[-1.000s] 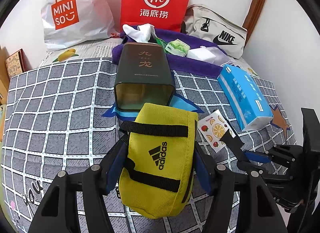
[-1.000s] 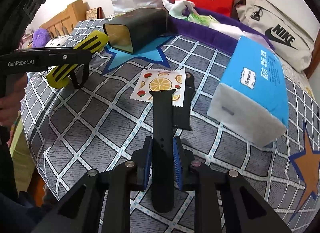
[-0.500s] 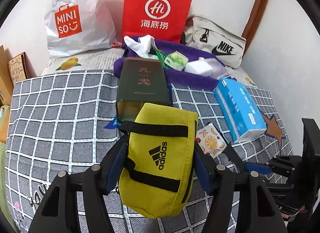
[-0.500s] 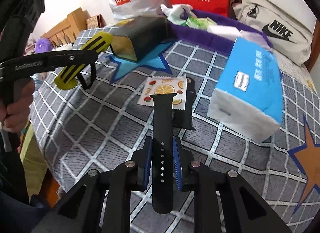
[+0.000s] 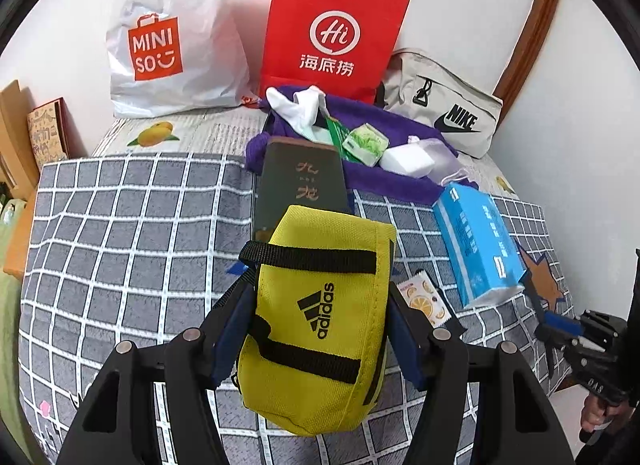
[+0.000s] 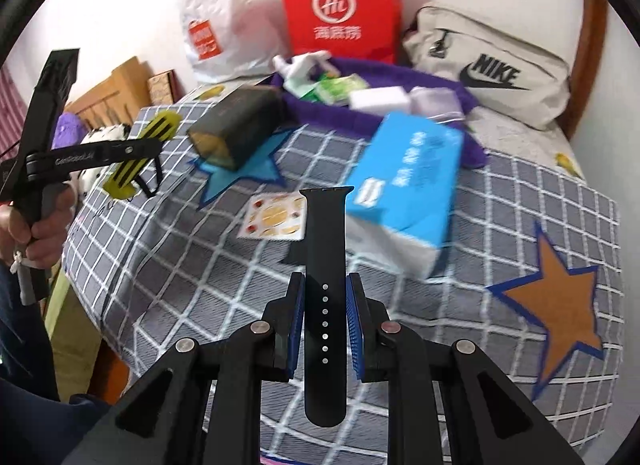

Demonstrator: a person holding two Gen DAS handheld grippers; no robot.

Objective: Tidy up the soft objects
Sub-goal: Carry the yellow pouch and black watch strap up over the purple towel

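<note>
Pouch (image 5: 320, 321), yellow with black straps and "adidas" print, sits clamped between the left gripper (image 5: 318, 335) pads above the checked bedspread (image 5: 120, 225). Only the right wrist view shows the black watch strap (image 6: 325, 305), pinched between the nearly closed fingers of the right gripper (image 6: 325, 325) and held over the bed. Beyond lie a fruit-print sachet (image 6: 276, 216), a blue tissue pack (image 5: 476, 241) and a dark tin (image 5: 302, 181) on its side. Behind, a purple towel (image 5: 384, 181) carries a white sock (image 5: 302, 109) and small packets. Bags read "MINISO" (image 5: 160, 37), "Hi" (image 5: 334, 25), "NIKE" (image 5: 448, 113).
</note>
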